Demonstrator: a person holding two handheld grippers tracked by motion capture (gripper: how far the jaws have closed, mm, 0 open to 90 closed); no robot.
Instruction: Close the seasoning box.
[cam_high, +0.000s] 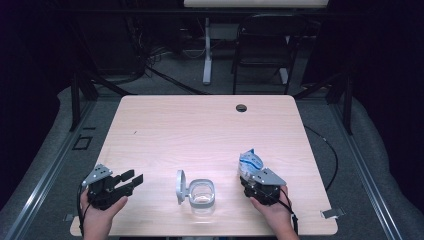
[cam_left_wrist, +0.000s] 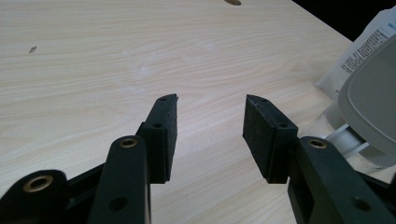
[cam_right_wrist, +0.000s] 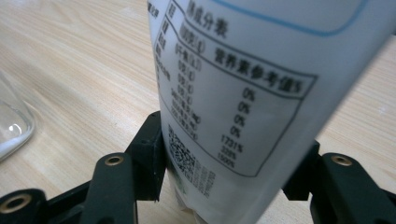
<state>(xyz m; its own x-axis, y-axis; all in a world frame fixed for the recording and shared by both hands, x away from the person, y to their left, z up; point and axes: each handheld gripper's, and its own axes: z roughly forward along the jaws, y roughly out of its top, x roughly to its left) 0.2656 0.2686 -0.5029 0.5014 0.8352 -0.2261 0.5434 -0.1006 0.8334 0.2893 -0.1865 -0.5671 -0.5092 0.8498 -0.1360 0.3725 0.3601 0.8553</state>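
Three camera views of one light wooden table (cam_high: 200, 125).

The high view looks forward and down from above the near edge, taking in the whole tabletop. The left gripper view sits low, close over the wood, facing across it. The right gripper view is nearer still, pressed up to a printed pouch (cam_right_wrist: 243, 84), which also appears in both other views.

White/blue pouch (cam_high: 250, 163) (blk print)

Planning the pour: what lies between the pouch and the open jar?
Bare table in the high view, between pouch and jar.
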